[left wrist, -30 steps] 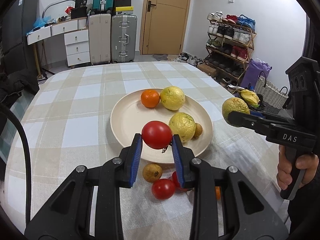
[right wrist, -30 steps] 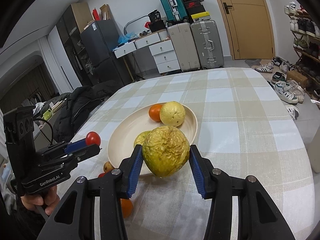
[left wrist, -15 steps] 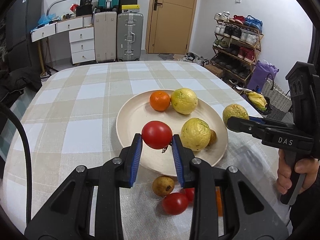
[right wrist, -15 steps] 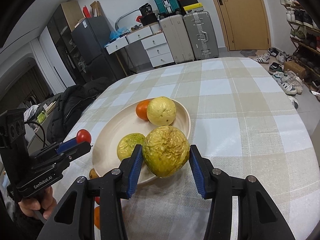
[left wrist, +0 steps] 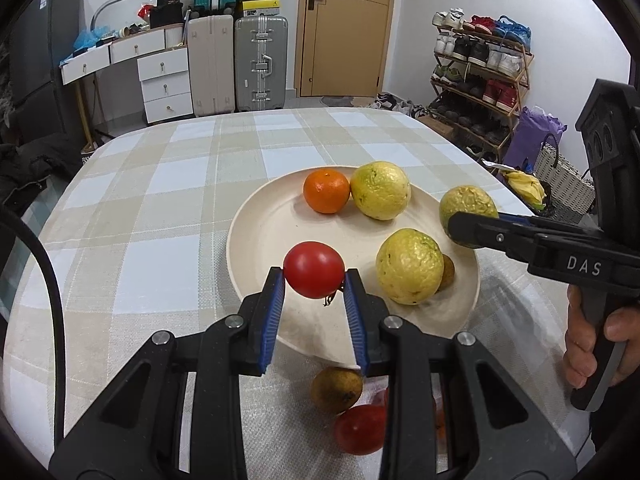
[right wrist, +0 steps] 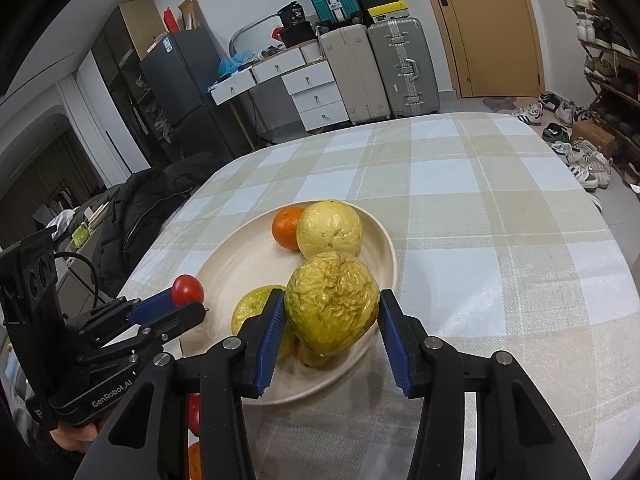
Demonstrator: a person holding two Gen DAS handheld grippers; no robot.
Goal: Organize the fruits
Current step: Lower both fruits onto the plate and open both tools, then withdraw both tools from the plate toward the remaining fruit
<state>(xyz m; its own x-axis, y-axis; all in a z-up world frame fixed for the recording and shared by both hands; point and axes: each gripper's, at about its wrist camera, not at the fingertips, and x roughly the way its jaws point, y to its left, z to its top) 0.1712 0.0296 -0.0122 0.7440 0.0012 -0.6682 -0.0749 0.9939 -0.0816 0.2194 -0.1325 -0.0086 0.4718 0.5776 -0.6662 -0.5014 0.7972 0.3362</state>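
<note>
Left hand-held gripper grasps a tomato above the plate's near rim; right hand-held gripper grasps a wrinkled yellow fruit over the plate's right side.

White walls, wooden door, suitcases, white drawers, shoe rack, dark fridge.

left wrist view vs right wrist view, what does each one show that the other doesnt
Only the left wrist view shows the brown fruit and loose tomato on the cloth below the plate, and the shoe rack. Only the right wrist view shows the fridge and the black jacket. Both show the plate, orange, held tomato, wrinkled yellow fruit and suitcases.
</note>
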